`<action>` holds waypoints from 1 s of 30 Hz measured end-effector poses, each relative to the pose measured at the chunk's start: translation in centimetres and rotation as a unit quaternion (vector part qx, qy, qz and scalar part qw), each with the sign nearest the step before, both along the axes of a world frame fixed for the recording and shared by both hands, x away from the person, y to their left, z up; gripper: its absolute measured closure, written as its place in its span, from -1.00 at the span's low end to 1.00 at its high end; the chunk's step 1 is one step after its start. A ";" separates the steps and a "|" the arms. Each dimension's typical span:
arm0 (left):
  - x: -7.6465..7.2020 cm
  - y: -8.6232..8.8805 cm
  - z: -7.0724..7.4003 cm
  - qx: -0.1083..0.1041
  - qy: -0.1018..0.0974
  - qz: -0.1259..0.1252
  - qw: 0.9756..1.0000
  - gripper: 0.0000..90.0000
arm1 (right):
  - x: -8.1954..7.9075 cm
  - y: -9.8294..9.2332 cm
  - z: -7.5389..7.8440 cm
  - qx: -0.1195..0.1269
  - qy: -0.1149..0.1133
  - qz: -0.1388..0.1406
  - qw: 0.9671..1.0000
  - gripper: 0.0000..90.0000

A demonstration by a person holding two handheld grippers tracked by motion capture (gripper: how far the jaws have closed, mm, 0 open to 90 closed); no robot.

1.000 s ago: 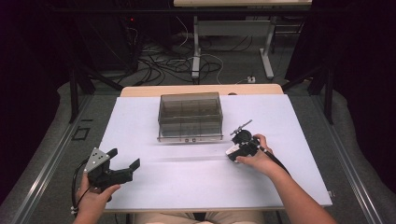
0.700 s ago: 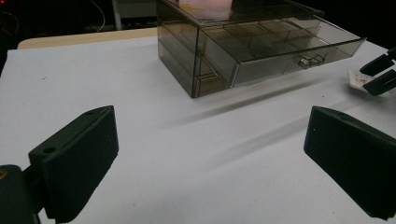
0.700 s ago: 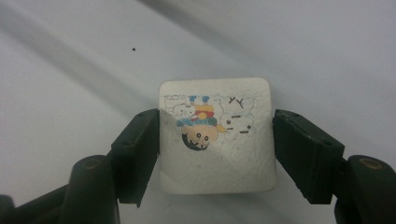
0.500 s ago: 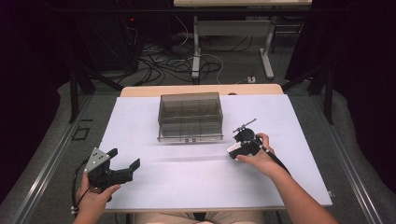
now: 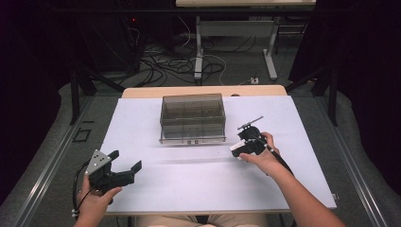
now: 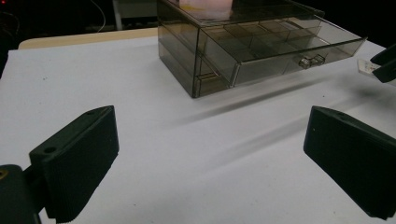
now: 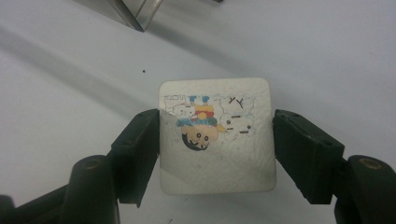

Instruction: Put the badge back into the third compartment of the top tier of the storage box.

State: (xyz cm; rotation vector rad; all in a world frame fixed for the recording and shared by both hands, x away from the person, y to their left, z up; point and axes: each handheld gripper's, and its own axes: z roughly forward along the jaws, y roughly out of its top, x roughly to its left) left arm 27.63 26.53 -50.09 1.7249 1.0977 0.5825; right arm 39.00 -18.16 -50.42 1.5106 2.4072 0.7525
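- White cartoon-printed eraser [image 7: 215, 135] was held clamped in the right gripper [image 5: 247, 143], just right of the smoked-plastic drawer box [image 5: 192, 118].
- Left gripper [image 5: 124, 166] was kept wide apart, farther off.

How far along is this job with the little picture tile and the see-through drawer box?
Done, it seems: the right tool has the picture tile between its jaws, and the drawer of the smoky drawer box stands pulled out. In hand: the tile is held beside the box. Left, probably: putting the tile into a compartment and closing the drawer. The left tool waits open.
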 end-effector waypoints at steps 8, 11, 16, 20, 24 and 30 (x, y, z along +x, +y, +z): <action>0.0 0.0 0.0 0.000 -0.001 -0.001 1.000 -0.92 | -0.3 0.5 1.8 0.010 0.020 -0.020 1.000 -0.27; 0.0 0.0 0.0 0.000 -0.001 -0.001 1.000 -0.92 | -0.3 0.8 2.3 0.021 0.020 -0.025 0.999 -0.27; 0.0 0.0 0.0 -0.002 0.000 0.001 1.000 -0.92 | -0.4 1.2 3.1 0.030 0.028 -0.033 0.999 -0.27; 0.0 0.0 0.0 -0.001 -0.001 0.000 1.000 -0.92 | -0.4 1.3 3.7 0.032 0.030 -0.042 0.998 -0.27; 0.0 0.0 0.0 -0.003 0.000 0.001 1.000 -0.92 | -0.3 1.2 4.1 0.035 0.026 -0.041 0.998 -0.27; 0.0 0.0 0.0 -0.002 0.000 0.000 1.000 -0.92 | 0.0 0.9 5.0 0.042 0.016 -0.046 0.998 -0.27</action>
